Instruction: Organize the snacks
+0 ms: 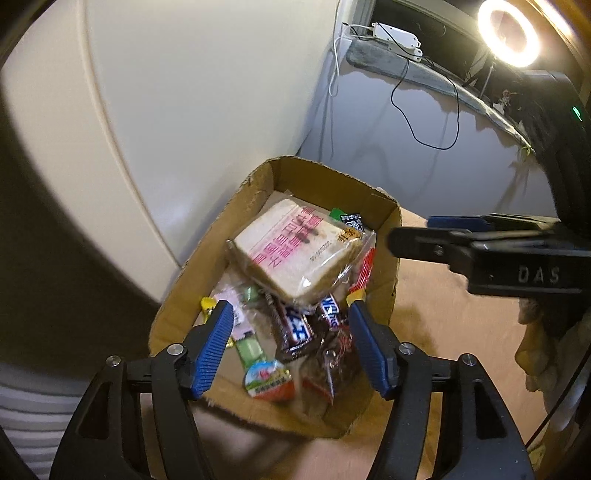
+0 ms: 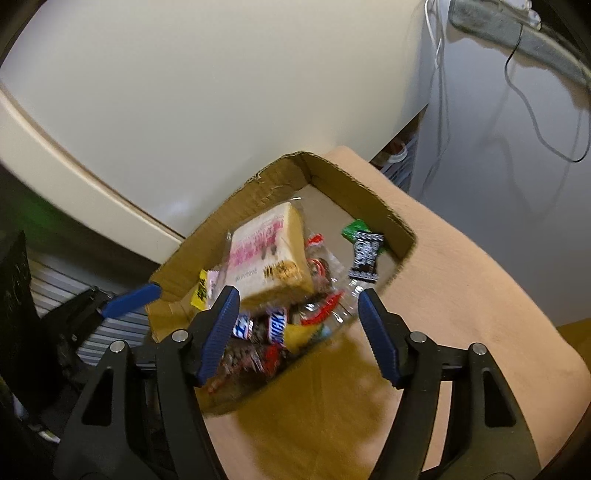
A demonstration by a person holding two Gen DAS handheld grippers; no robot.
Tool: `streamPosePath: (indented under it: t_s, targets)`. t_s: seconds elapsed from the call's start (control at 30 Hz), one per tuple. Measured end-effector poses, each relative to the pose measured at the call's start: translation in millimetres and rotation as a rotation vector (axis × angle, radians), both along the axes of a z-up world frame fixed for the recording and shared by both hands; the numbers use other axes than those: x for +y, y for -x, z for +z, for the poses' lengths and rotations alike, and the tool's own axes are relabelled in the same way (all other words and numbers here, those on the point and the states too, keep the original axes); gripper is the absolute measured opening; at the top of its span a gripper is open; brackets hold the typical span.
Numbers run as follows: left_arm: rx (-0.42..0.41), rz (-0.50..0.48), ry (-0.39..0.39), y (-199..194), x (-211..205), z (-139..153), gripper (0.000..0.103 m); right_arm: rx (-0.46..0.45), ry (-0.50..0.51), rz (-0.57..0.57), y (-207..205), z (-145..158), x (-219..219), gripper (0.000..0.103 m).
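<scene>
An open, shallow brown cardboard box (image 1: 255,192) sits on a tan cloth-covered surface (image 2: 461,280) beside a cream-coloured curved panel (image 1: 184,92), filled with snacks. On top of the pile, tilted, lies a sandwich of white bread in clear plastic wrap with pink lettering (image 1: 295,247); below it are dark brown chocolate bars in wrappers with blue-and-white lettering (image 1: 299,328), an egg-shaped sweet with a white, red and green lid (image 1: 269,380), a pale green packet (image 1: 249,349) and a yellow wrapper (image 1: 207,304) at the box's near left side. In the right wrist view a small black-and-white packet (image 2: 365,258) and a green wrapper (image 2: 355,229) rest on the bare box floor near the far right wall, apart from the main heap. The left gripper (image 1: 290,347) hangs above the near end of the box, its blue-padded black fingers spread wide on either side of the chocolate bars and holding nothing. The right gripper (image 2: 297,332) hovers over the box's near right edge, its fingers likewise well apart and empty; from the left wrist view it reaches in from the right beyond the box wall. A lit ring lamp (image 1: 508,33) glows at the upper right, above a grey cabinet with trailing black and white cables (image 1: 406,114).
</scene>
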State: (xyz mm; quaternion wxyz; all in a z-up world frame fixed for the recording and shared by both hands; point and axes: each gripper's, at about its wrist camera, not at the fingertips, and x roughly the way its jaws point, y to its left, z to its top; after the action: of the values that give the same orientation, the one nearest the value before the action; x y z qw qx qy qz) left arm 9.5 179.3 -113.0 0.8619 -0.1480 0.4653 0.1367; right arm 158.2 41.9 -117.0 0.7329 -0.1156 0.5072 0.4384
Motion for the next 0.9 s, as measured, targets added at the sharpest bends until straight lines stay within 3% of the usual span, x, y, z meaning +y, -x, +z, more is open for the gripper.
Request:
streamPosePath:
  t_s: [0.33, 0.9]
  targets:
    - [-0.023, 0.060, -0.086, 40, -19, 19, 0.066, -0.146, -0.018, -0.002, 46, 18, -47, 0.081]
    - [-0.055, 0.107, -0.086, 67, -35, 37, 0.066, -0.184, -0.042, -0.100, 71, 26, -102, 0.087]
